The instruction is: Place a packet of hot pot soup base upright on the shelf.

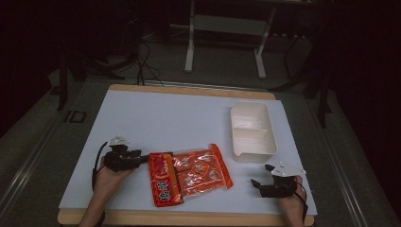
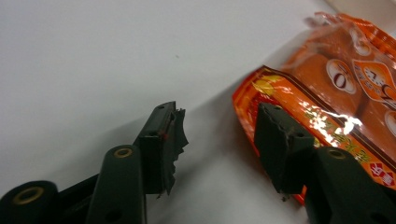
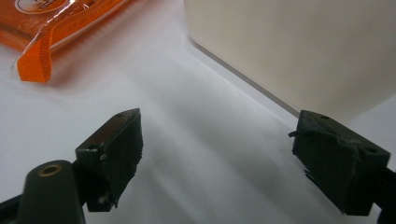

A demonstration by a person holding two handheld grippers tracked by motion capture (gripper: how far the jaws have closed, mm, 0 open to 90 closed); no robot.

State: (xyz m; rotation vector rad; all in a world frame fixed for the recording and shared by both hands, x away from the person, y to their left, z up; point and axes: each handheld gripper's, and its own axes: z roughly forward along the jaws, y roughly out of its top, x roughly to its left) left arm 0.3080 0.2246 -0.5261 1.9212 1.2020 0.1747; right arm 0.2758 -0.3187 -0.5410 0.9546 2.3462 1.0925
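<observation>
White tabletop [image 1: 156, 113] carries an orange snack packet [image 1: 189, 175] at front centre, beside a cream lunch box [image 1: 253, 130]. Step in hand: approach. Left gripper [image 1: 139, 158], jaws wide and empty, stands at the packet's end; next, advance and close. Right gripper [image 1: 257, 183] rests open, holding nothing.

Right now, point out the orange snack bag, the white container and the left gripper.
orange snack bag [image 1: 191, 173]: high view, on the middle of its clear front.
white container [image 1: 270, 124]: high view, on its right rim.
left gripper [image 1: 144, 156]: high view, midway between its open fingertips, at the bag's left end.
</observation>
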